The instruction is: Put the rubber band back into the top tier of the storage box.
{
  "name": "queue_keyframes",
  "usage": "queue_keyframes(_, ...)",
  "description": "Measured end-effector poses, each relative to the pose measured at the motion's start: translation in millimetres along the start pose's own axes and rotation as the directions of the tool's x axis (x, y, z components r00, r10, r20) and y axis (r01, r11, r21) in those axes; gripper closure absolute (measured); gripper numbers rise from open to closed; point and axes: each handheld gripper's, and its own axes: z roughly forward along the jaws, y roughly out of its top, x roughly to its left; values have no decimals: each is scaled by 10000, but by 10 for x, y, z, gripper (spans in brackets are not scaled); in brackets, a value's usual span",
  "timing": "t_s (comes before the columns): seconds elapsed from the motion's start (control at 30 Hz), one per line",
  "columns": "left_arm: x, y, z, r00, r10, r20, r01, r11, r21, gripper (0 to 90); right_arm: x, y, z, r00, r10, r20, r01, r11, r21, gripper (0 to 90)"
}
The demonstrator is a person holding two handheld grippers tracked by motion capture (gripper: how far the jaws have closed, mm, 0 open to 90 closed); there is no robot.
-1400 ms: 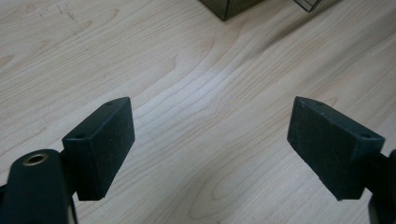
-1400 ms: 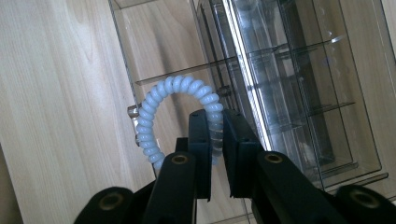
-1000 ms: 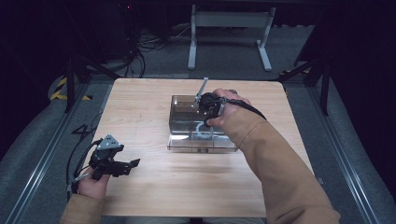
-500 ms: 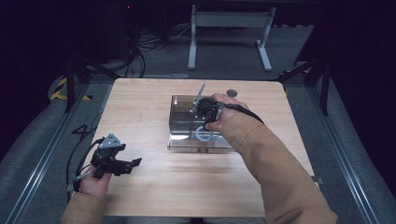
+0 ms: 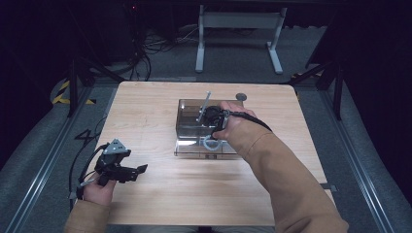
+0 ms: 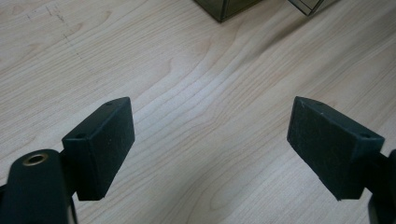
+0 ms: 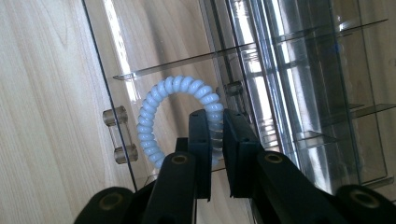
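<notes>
A pale blue spiral coil ring (image 7: 156,95) hangs over the open drawer (image 7: 140,56) of a clear acrylic box (image 5: 187,116) at the table's middle. My right gripper (image 7: 215,116) is shut on the ring's side, its pads pinching the coil. From above, the right gripper (image 5: 212,133) reaches down over the box and the ring (image 5: 209,144) dangles just above the pulled-out drawer (image 5: 192,149). My left gripper (image 5: 141,169) rests low at the table's front left, open, with nothing between its pads (image 6: 102,140); the left gripper (image 6: 210,140) faces bare wood.
A thin metal rod (image 5: 204,103) slants up from the box's far side. A small grey disc (image 5: 241,96) lies on the wooden table (image 5: 145,111) behind the box. The box's corner (image 6: 224,7) edges into the top of the left gripper view. Dark floor and rails surround the table.
My right hand has shifted only slightly over the box, still gripping the coil ring. The left hand has stayed where it was.
</notes>
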Motion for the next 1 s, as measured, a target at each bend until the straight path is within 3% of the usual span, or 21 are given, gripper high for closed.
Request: queue_keyframes(1.0, 8, -7, -9, 10000, -37, 42, 37, 10000, 19, 157, 24, -15, 175, 9999, -9, -145, 12, 9998, 213, 831)
